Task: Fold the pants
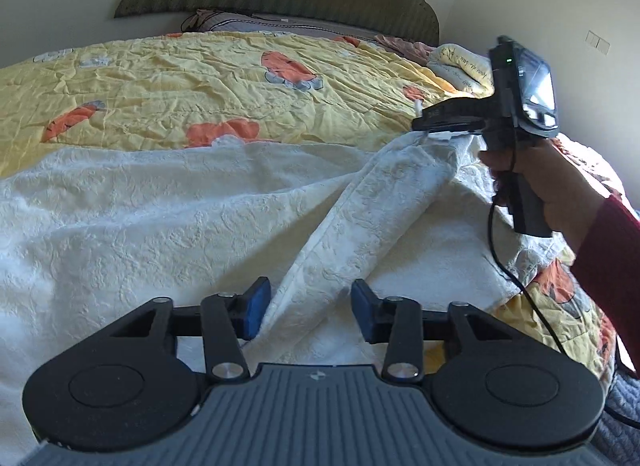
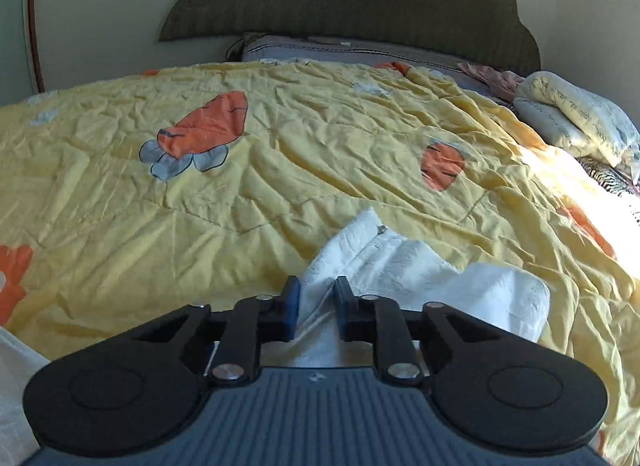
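White pants lie spread on the yellow quilt on the bed. Right gripper is clamped on a bunched pants edge, lifting it off the quilt. Left gripper sits over a pants fold, jaws apart, pads not pressing it.

one white pants, one yellow quilt, two claws: left, right.
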The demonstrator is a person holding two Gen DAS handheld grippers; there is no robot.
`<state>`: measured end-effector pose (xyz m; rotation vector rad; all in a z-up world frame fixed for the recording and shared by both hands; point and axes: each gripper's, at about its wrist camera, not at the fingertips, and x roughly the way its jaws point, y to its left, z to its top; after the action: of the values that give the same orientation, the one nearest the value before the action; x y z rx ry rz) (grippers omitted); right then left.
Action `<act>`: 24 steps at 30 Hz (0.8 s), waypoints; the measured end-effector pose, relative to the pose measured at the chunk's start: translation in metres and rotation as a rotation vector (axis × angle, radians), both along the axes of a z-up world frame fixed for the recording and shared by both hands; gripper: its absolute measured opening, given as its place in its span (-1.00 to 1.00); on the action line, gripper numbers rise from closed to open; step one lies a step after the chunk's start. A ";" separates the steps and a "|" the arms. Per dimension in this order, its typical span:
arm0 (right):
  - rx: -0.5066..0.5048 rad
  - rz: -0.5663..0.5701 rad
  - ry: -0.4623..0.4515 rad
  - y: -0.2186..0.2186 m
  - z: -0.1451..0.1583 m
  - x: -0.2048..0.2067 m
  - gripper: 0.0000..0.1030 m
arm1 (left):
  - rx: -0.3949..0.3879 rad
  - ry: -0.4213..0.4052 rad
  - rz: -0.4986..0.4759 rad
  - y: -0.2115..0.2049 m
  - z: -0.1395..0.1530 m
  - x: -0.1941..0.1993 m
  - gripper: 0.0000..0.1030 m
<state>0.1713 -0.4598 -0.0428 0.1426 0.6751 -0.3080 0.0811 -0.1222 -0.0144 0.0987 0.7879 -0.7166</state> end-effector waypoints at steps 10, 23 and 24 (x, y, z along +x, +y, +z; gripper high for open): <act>0.338 -0.220 -0.261 -0.047 0.021 -0.163 -0.80 | 0.042 -0.073 -0.089 -0.010 -0.002 -0.015 -0.82; 0.795 -0.391 -0.419 -0.101 -0.040 -0.200 -0.23 | 0.093 -0.134 -0.104 -0.027 -0.008 -0.022 -0.55; 0.809 -0.402 -0.425 -0.104 -0.043 -0.200 -0.34 | 0.094 -0.140 -0.103 -0.028 -0.009 -0.022 -0.55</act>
<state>-0.0287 -0.5637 -0.0857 1.0950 0.3079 -0.3591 0.0586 -0.1502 -0.0233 0.2735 0.6855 -0.7616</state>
